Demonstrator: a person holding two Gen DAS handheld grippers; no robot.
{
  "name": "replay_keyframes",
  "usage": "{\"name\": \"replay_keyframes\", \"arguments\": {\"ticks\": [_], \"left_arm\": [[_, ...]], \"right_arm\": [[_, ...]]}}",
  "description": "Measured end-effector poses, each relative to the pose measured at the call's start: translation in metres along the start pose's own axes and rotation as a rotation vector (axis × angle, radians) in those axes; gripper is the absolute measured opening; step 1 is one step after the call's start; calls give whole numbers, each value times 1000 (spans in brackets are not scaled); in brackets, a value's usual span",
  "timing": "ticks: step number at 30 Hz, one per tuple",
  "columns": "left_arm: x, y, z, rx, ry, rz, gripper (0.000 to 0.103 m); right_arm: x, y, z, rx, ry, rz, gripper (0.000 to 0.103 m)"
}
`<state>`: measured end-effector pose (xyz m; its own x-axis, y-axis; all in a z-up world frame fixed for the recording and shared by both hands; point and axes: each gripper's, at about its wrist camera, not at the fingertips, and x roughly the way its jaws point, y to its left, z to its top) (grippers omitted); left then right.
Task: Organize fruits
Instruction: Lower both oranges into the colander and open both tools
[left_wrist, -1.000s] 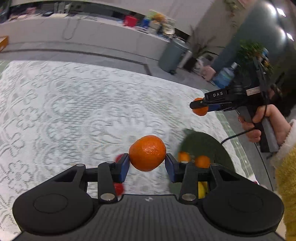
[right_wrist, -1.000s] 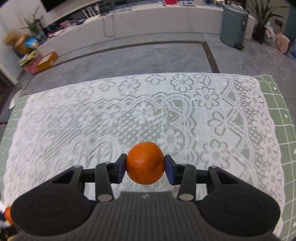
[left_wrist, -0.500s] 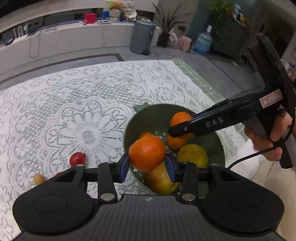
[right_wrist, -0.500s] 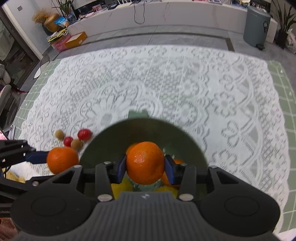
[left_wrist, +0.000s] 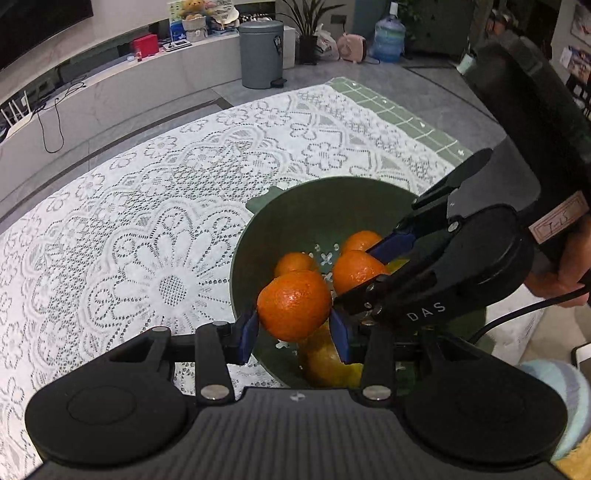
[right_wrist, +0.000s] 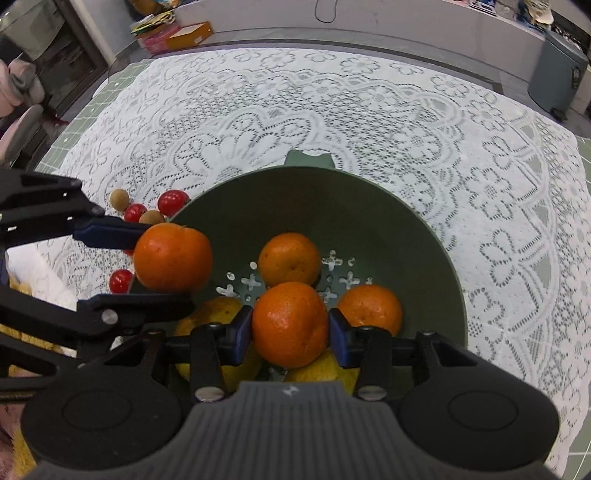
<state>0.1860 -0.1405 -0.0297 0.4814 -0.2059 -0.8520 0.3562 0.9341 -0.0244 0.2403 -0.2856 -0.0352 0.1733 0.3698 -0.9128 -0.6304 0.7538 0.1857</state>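
While both grippers clamp round orange mandarins, left gripper (left_wrist: 293, 328) and right gripper (right_wrist: 290, 341) have swung from bare lace to above the dark green perforated bowl (right_wrist: 417, 236). You can release; other mandarins already lie inside.

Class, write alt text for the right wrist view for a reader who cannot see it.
The right gripper clamps a round orange tangerine above a dark green perforated bowl holding two more tangerines and yellow fruit. At left, the left gripper grips another tangerine over the rim, near small red tomatoes on white lace.
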Motion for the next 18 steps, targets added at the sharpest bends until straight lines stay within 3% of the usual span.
{"name": "replay_keyframes", "arguments": {"ticks": [18], "left_arm": [[14, 1, 1, -5, 35, -8, 54]], "right_arm": [[-8, 1, -4, -27, 8, -21, 43]]}}
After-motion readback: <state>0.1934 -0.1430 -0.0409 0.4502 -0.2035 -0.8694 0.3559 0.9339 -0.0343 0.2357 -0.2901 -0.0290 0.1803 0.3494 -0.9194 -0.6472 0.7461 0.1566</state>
